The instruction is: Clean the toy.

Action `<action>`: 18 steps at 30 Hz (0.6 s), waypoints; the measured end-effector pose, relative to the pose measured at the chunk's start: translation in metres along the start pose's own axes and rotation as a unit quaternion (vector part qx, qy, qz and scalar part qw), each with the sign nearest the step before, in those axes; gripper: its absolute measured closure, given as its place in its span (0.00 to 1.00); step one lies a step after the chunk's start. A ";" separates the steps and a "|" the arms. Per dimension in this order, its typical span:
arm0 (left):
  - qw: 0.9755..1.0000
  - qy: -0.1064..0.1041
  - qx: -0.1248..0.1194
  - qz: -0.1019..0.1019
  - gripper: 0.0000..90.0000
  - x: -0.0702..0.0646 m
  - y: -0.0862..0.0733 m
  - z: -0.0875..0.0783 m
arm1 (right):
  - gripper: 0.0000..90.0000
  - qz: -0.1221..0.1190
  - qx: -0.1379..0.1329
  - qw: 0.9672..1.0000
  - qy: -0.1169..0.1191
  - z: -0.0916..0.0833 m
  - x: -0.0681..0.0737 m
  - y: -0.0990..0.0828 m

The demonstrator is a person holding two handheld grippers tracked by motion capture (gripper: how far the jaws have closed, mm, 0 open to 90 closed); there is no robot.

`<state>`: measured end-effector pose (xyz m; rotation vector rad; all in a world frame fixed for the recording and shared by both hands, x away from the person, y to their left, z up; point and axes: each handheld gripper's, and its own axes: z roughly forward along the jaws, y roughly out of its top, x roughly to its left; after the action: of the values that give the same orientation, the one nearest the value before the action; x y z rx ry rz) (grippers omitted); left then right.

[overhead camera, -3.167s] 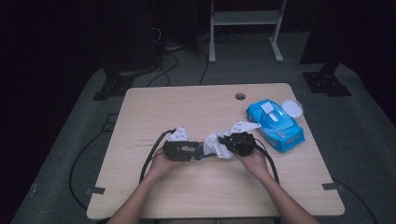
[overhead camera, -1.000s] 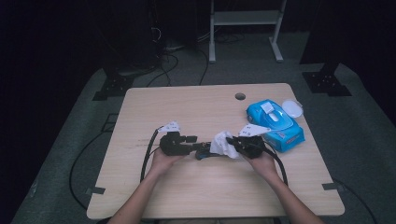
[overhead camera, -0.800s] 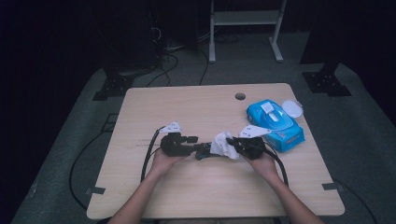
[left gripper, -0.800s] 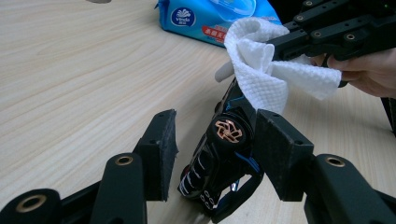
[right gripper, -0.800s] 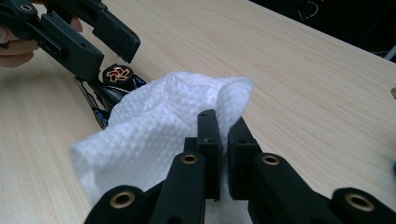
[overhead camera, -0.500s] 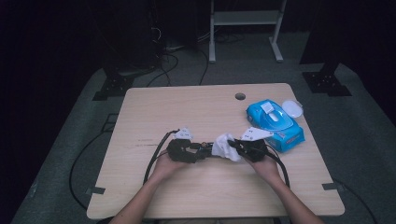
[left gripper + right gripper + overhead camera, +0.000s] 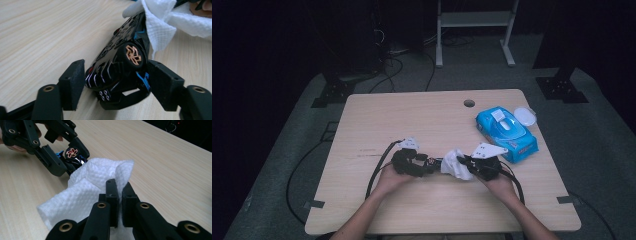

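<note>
Toy car (image 7: 120,67), black and glossy with blue trim and a copper-coloured wheel hub, is lying tilted on the wooden table (image 7: 422,115) near its front edge, between the two grippers; in the high view it is showing as a small dark shape (image 7: 434,162). Left gripper (image 7: 115,75) is bracketing the car's rear end; its jaws have just been opening, the right pad is sitting against the car's wheel side, while the left pad is standing just clear of the body, so the grip is reading as released with the car between the pads. In the right gripper view the same gripper (image 7: 60,157) is showing farther off, its jaws either side of the car (image 7: 73,156). Right gripper (image 7: 119,202) is clenching a white paper wipe (image 7: 95,187), jaws squeezed nearly together on a fold of it. The wipe (image 7: 162,22) is draping over the car's front end and touching it; from above it (image 7: 455,163) is lying bunched between the two hands. Left hand (image 7: 389,177) and right hand (image 7: 502,182) are both resting low on the table. Blue wipes packet (image 7: 506,129) is lying well apart at the far right, with a small round white lid (image 7: 525,116) just beside it.
</note>
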<state>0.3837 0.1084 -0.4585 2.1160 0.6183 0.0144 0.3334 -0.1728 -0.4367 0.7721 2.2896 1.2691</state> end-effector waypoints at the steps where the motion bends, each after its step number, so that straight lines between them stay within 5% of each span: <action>1: 1.000 -0.001 0.002 0.001 0.34 -0.001 0.000 0.001 | 0.95 -0.001 0.000 1.000 0.001 -0.001 0.001 -0.001; 10: 0.999 0.025 0.005 0.031 0.29 -0.010 -0.006 0.004 | 0.95 0.000 0.005 1.000 0.012 -0.005 0.004 -0.005; 18: 0.998 0.036 0.013 0.056 0.27 -0.014 -0.007 0.007 | 0.95 -0.008 0.049 0.999 0.019 0.010 0.008 -0.017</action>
<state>0.3700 0.1001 -0.4645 2.1798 0.5452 0.1468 0.3282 -0.1688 -0.4568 0.7676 2.3989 1.1821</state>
